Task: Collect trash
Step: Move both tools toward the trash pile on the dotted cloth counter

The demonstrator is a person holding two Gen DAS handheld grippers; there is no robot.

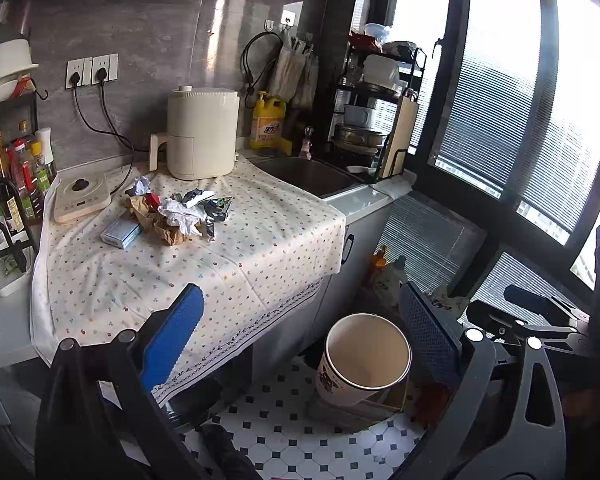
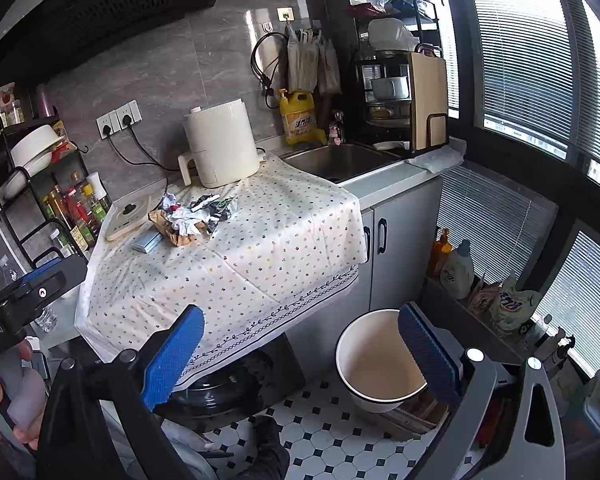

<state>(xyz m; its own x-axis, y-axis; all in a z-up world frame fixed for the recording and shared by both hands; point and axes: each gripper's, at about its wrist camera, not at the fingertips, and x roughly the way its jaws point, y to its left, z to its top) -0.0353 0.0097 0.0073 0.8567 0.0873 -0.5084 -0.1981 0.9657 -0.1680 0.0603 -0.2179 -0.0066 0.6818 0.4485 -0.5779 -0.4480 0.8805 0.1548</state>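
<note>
We hold both the left hand-held gripper and the right hand-held gripper wide open and empty; the crumpled paper-and-wrapper trash heap lies ahead on the dotted-cloth worktop, and the white round bin stands below between the fingers.

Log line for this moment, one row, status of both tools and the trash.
left tool open | right tool open | trash pile on tablecloth, untouched | bin on floor

Bin floor hidden (rim partly behind gripper).
</note>
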